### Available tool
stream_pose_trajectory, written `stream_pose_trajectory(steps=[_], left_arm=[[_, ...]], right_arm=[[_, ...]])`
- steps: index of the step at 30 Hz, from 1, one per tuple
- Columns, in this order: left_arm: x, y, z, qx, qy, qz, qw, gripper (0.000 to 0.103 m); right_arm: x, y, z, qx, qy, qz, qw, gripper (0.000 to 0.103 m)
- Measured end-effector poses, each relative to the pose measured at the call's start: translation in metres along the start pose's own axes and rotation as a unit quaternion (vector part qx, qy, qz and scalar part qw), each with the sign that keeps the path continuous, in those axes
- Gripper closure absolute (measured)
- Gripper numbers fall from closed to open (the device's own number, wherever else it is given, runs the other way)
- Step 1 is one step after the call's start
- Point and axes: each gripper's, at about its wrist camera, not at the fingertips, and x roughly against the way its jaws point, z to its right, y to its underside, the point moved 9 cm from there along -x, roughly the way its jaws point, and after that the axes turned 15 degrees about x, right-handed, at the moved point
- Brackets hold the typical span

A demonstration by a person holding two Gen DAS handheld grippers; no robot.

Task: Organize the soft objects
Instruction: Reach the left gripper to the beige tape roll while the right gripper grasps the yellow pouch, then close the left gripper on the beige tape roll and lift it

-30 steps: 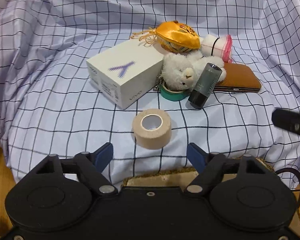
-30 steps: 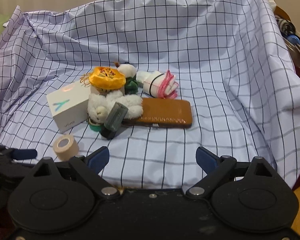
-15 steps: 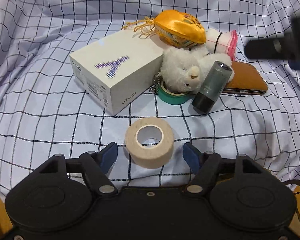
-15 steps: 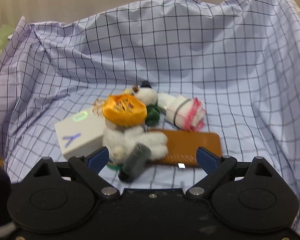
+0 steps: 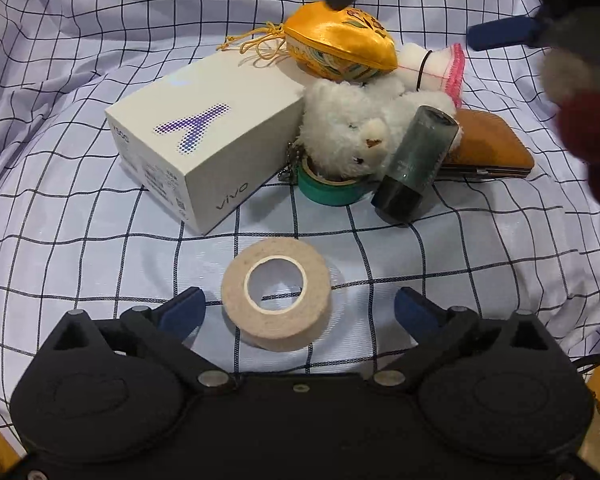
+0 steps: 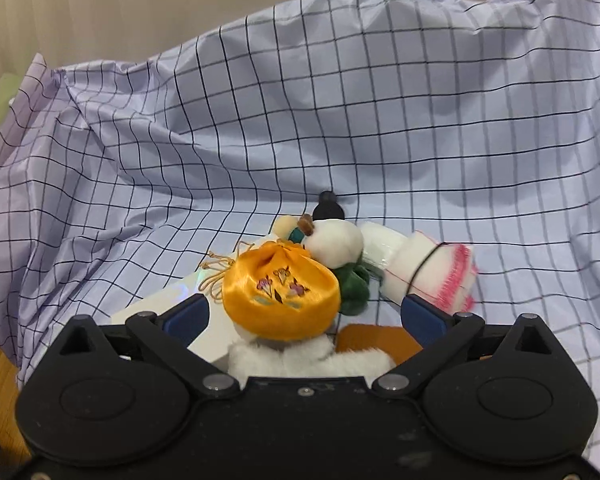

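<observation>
A beige tape roll (image 5: 277, 293) lies on the checked cloth (image 5: 60, 216) between the open fingers of my left gripper (image 5: 298, 310). Behind it sit a white plush bear (image 5: 352, 128), an orange satin pouch (image 5: 340, 54) and a rolled white cloth with pink trim (image 5: 440, 66). My right gripper (image 6: 304, 316) is open and hangs over the pile, its fingers on either side of the orange pouch (image 6: 280, 292), not closed on it. A white and green plush (image 6: 340, 252) and the rolled cloth (image 6: 428, 272) lie just beyond.
A white vivo box (image 5: 204, 152), a green tape ring (image 5: 328, 192), a dark cylinder (image 5: 416, 164) and a brown leather case (image 5: 488, 144) sit in the pile. The cloth rises in folds behind (image 6: 340, 100). The right gripper's finger (image 5: 500, 34) shows at the left view's top right.
My left gripper has moved forward so the beige roll now lies between its fingers. My right gripper has moved forward and down over the pile to straddle the orange pouch.
</observation>
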Motion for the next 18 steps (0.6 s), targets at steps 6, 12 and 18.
stream_pose_trajectory(steps=[6, 12, 18], left_arm=[[0.000, -0.003, -0.003, 0.019, 0.013, -0.006, 0.9997, 0.005], [0.000, -0.004, -0.003, 0.026, 0.016, -0.008, 0.9995, 0.005], [0.001, -0.007, -0.005, 0.039, 0.020, -0.013, 0.9990, 0.006]], right_arm=[[-0.032, -0.006, -0.005, 0.003, -0.011, -0.016, 1.000, 0.001], [-0.047, -0.006, -0.010, 0.012, -0.013, -0.028, 0.999, 0.009], [-0.044, -0.011, -0.013, 0.025, -0.012, -0.020, 0.999, 0.031]])
